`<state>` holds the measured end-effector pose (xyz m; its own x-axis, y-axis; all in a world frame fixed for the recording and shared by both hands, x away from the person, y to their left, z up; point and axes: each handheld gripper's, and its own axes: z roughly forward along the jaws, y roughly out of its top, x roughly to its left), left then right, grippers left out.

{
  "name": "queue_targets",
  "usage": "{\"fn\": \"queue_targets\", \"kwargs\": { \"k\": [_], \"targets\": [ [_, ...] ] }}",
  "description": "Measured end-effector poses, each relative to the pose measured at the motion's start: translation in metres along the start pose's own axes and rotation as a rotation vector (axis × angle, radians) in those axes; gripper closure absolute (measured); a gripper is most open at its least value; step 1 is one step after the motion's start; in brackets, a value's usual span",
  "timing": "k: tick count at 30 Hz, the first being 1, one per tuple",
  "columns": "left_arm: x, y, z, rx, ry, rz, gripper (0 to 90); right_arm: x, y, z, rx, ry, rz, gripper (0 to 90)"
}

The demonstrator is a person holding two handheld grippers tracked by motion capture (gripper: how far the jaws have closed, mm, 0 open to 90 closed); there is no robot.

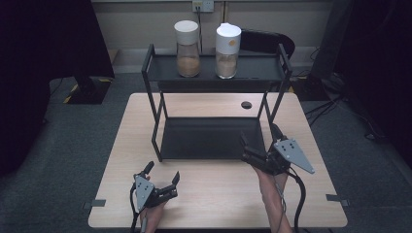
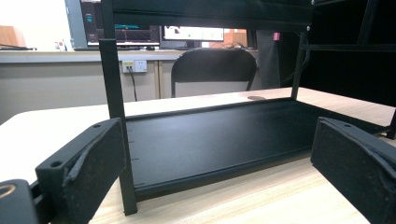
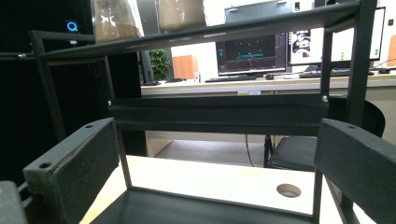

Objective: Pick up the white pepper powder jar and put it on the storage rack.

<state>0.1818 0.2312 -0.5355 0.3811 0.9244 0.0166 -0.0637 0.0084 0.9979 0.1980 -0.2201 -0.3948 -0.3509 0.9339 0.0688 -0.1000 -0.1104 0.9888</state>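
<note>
On the wooden table (image 1: 204,194) stands a black two-tier rack (image 1: 214,138), near both grippers. From above, two lidded jars (image 1: 188,48) sit on its top shelf. Both the left gripper (image 1: 162,175) and right gripper (image 1: 259,137) gape wide, holding nothing; the left gripper view reveals the bare lower tray (image 2: 210,140).

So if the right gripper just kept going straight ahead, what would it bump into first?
Probably the black rack. The right gripper, jaws open, points across the lower shelf toward the rack's back crossbar; depth is hard to judge.
</note>
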Motion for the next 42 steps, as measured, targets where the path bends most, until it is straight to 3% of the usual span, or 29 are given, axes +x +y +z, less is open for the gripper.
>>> {"fn": "queue_targets", "kwargs": {
  "k": [19,42],
  "targets": [
    [0.000,0.000,0.000,0.000,0.001,0.000,2.5,0.012,-0.042,-0.030,-0.032,-0.049,-0.064,0.0],
    [0.000,0.000,0.000,0.000,0.001,-0.001,2.5,0.009,-0.079,-0.051,-0.018,-0.084,-0.085,0.0]
  ]
}}
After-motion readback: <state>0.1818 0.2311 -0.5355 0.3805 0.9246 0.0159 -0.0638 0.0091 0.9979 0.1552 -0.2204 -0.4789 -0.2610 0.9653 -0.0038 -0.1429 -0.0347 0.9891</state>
